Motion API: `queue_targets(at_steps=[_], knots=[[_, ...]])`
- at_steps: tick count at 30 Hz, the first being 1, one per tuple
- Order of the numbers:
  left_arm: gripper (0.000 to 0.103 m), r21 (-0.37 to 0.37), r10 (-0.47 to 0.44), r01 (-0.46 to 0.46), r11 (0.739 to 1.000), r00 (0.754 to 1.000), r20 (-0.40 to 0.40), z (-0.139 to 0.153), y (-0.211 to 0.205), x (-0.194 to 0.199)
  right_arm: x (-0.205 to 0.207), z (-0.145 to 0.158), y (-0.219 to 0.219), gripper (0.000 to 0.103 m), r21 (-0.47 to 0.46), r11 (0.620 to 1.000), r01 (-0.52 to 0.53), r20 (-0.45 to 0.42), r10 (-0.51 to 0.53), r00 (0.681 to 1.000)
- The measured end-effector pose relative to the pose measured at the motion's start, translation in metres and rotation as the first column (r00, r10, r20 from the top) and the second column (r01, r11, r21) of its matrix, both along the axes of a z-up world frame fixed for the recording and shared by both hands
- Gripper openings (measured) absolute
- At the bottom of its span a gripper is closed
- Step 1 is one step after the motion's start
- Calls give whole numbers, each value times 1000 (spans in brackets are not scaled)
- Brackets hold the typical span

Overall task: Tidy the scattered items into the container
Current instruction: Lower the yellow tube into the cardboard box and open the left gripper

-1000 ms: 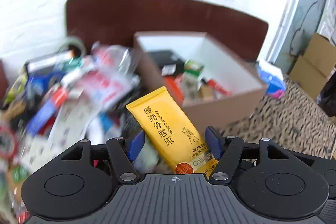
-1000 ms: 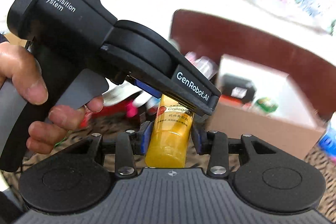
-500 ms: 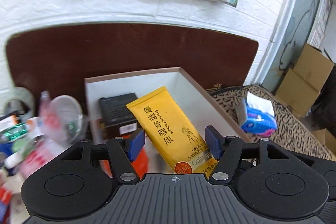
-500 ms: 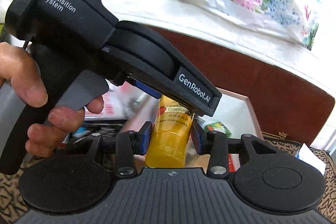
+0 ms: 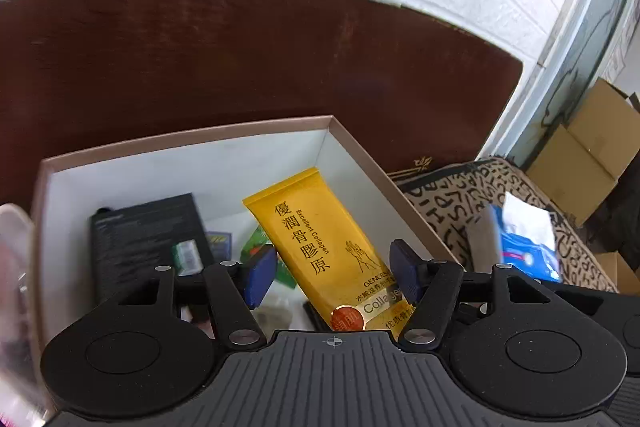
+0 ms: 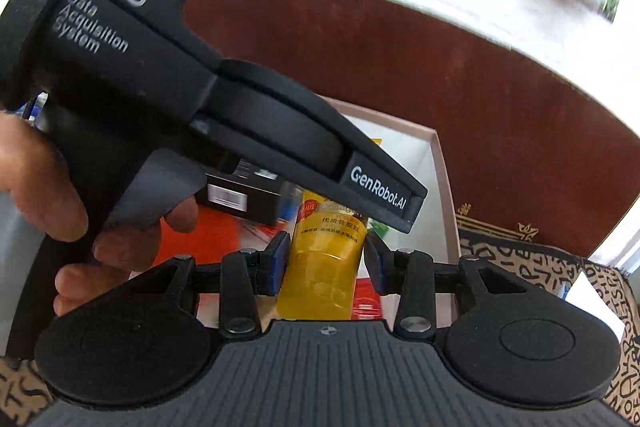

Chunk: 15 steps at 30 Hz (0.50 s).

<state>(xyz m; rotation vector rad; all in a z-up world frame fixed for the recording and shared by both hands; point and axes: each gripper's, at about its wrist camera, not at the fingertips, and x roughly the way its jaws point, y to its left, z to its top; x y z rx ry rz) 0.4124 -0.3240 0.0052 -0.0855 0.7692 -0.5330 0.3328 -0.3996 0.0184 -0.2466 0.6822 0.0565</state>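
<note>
I hold the yellow tube (image 5: 320, 243) over the box (image 5: 360, 151): right hand-held gripper (image 6: 325, 263) clamps its cap; left hand-held gripper (image 5: 332, 273) brackets it loosely, steadying the drop.

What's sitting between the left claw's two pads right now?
The yellow collagen tube, slanting through the gap above the box; the left wrist view shows it. The right claw pinches its cap end.

Black ribbed claw (image 5: 334, 277), blue pads (image 5: 262, 277), silver screws, "DAS" lettering.
</note>
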Motion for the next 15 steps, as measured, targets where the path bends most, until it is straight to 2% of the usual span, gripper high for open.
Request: queue_targets(at_steps=[5, 11, 12, 14, 15], knots=[[64, 30, -12, 13, 999, 1000, -19, -20, -16, 28, 29, -20, -14, 46, -4, 1000, 15, -54, -15, 998], [65, 26, -15, 16, 1000, 999, -36, -34, -22, 51, 50, -36, -22, 46, -12, 1000, 24, -83, -25, 996], [75, 22, -28, 28, 999, 999, -33, -35, -23, 53, 53, -38, -23, 46, -16, 1000, 26, -90, -28, 996], [86, 26, -42, 43, 999, 999, -25, -34, -24, 54, 58, -42, -23, 54, -39, 999, 29, -126, -34, 991], [100, 31, -44, 44, 999, 999, -19, -33, -24, 52, 58, -44, -21, 73, -62, 998, 26, -133, -34, 990]])
